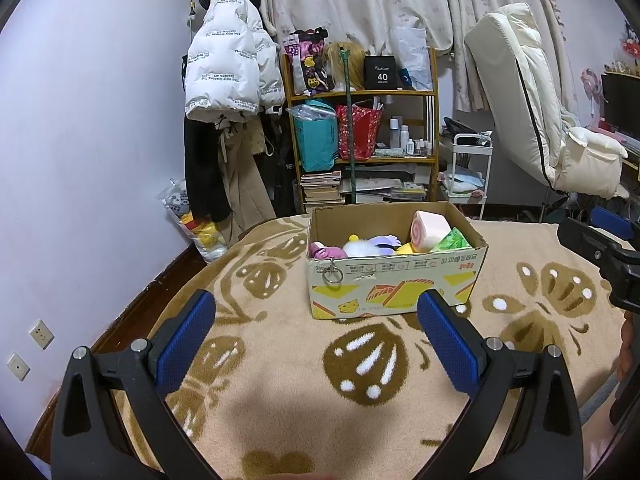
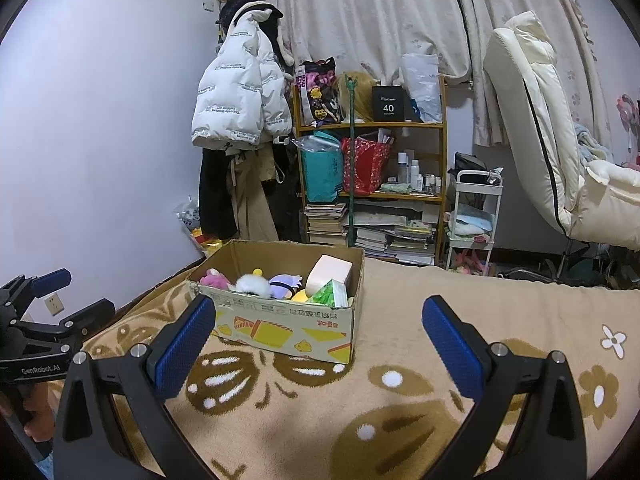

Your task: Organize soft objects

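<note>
A cardboard box (image 1: pixel 394 286) stands on the tan patterned blanket (image 1: pixel 280 380); it also shows in the right wrist view (image 2: pixel 288 330). Inside lie several soft toys: a pink roll cushion (image 1: pixel 430 230), a white fluffy toy (image 1: pixel 360 248), a pink plush (image 1: pixel 326 251) and a green pack (image 1: pixel 452 240). My left gripper (image 1: pixel 316 320) is open and empty, a little in front of the box. My right gripper (image 2: pixel 318 326) is open and empty, in front of the box's right side. The right gripper's body shows in the left wrist view (image 1: pixel 604 252), and the left gripper's in the right wrist view (image 2: pixel 44 320).
A wooden shelf (image 1: pixel 360 136) full of bags and books stands behind the bed. A white jacket (image 1: pixel 228 60) hangs at the wall. A white cart (image 1: pixel 468 172) and a cream chair (image 1: pixel 528 100) stand at the right. A plastic bag (image 1: pixel 192 220) lies on the floor.
</note>
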